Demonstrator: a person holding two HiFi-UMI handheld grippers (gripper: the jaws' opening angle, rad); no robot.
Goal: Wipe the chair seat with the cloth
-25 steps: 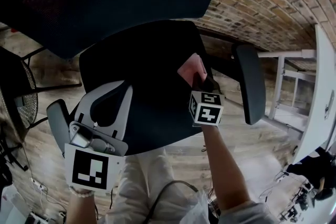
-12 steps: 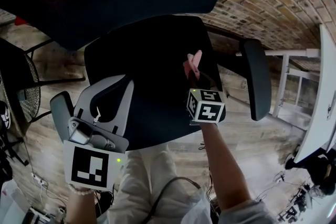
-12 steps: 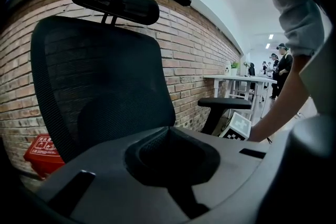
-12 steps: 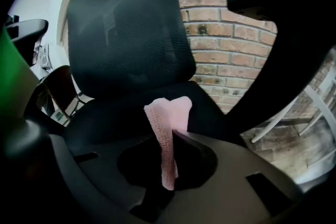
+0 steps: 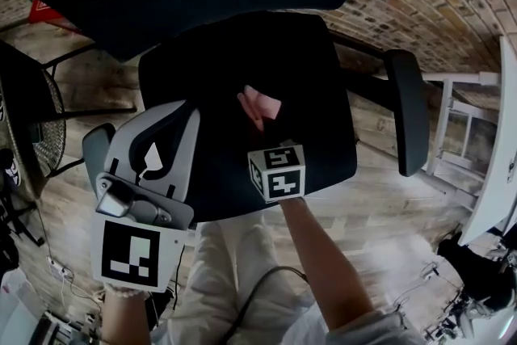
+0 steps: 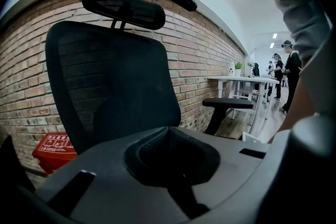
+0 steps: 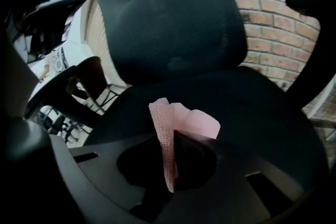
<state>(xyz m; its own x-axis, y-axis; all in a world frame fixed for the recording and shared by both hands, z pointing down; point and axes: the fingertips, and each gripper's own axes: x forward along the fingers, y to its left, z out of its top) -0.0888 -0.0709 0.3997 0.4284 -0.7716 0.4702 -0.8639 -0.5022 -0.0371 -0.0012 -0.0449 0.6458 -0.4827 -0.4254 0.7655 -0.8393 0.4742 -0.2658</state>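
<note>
While I look down from the head view, the left gripper [image 5: 172, 117] sits nearest me at the seat's front left corner, and its own view shows the jaws together with nothing between them [image 6: 168, 131]. Just to its right, the right gripper [image 5: 266, 123] is clamped on the pink cloth [image 5: 260, 103]. In the right gripper view the jaws pinch a folded edge of that cloth [image 7: 184, 120], which stands out ahead of them. From above, the cloth lies over the middle of the chair seat [image 5: 226, 52], a little toward the front edge, though I cannot tell whether it touches the dark fabric. My marker cube [image 5: 276, 172] hangs over the seat's front edge.

Beyond the cloth, the seat [image 7: 257, 107] runs back to the black mesh backrest [image 7: 173, 18], upright at the rear edge. From the left gripper view I see that backrest [image 6: 105, 86] topped by a headrest [image 6: 123, 5]. One armrest [image 5: 408, 109] stands off the seat's right side.

Behind the chair is a brick wall [image 6: 205, 60], with a red box [image 6: 52, 147] low against it. Farther off are a white desk [image 6: 244, 80] and people [image 6: 291, 68] standing at the room's far end
</note>
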